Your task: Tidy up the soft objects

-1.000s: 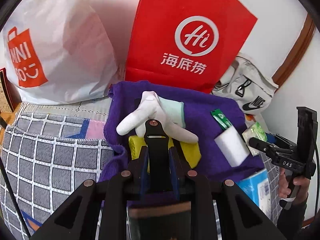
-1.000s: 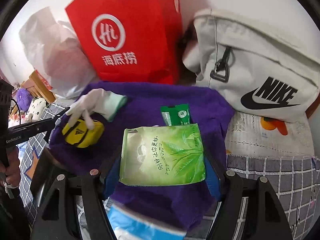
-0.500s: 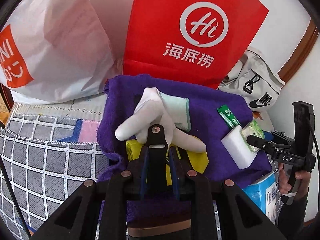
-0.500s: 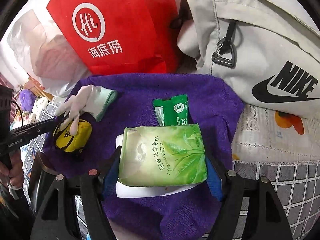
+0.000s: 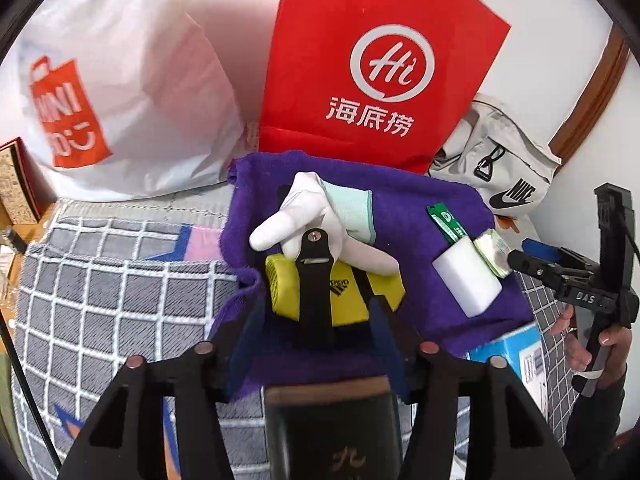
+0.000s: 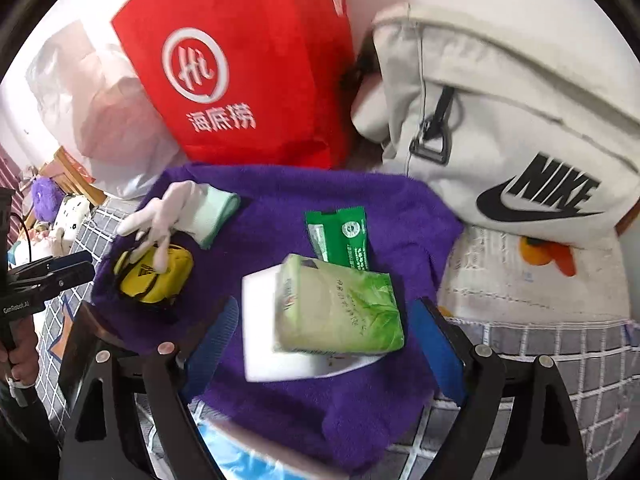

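- A red bag (image 6: 244,80), a white plastic bag (image 5: 120,92) and a grey backpack (image 6: 500,128) stand behind the purple towel (image 6: 400,216); their contents are hidden.
- The towel, on a checked blanket (image 5: 100,280), carries a white glove (image 5: 308,208), yellow pouch (image 6: 156,276), green sachet (image 6: 344,236), white sponge (image 6: 260,320) and tissue pack (image 6: 340,308).
- Left gripper (image 5: 320,320): jaws opening either side of the pouch, not pressing.
- Right gripper (image 6: 336,332): jaws opening, clear of the tissue pack between them.

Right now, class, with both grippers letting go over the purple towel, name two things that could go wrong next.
1. The green tissue pack lies tilted on the white sponge block as the right gripper opens; it may slide off onto the purple towel.
2. The white glove is draped over the yellow pouch, and the opening left gripper sits close; pulling away could snag and drag it.
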Tool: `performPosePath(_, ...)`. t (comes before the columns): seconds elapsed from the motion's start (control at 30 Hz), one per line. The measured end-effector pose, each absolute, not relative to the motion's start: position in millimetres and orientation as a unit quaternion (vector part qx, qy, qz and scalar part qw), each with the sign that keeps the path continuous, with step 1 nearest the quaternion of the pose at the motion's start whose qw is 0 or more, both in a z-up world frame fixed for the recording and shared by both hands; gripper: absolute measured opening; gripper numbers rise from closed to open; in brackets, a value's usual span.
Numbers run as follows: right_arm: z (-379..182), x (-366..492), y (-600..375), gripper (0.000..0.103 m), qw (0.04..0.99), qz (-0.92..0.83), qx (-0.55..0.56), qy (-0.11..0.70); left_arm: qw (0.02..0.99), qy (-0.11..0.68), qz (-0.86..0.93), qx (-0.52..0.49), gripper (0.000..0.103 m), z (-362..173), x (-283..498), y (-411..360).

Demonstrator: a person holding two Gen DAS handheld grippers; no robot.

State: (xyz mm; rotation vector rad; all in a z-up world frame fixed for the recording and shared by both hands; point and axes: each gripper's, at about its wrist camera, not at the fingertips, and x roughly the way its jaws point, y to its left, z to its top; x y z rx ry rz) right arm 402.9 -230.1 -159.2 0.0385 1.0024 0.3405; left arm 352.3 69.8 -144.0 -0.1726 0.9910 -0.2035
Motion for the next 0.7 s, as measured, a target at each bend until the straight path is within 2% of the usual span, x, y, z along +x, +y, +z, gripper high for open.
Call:
performPosePath(0.4, -114.6, 291.6, -196.0, 0.087, 0.877, 0.200, 0.035, 0.436, 0.881, 0.455, -0.086, -0.096, 0.055, -120.1, 274.5, 85.9)
performPosePath(0.5, -116.5, 258.0, -180.5, 0.083, 0.873, 0.209, 0.019, 0.440, 0.880, 0.455, -0.088, -0.102, 0.055, -120.7, 252.7, 91.1)
performPosePath(0.57, -123.4, 236.4, -168.6, 0.076, 0.868, 0.213, 0.006, 0.448, 0.880, 0.454, -0.088, -0.105, 0.055, -122.8, 239.5, 93.3)
performPosePath(0.7, -140.2, 197.5, -154.1, 0.073, 0.859, 0.221, -0.008, 0.462, 0.880, 0.453, -0.092, -0.104, 0.055, -130.5, 217.2, 92.6)
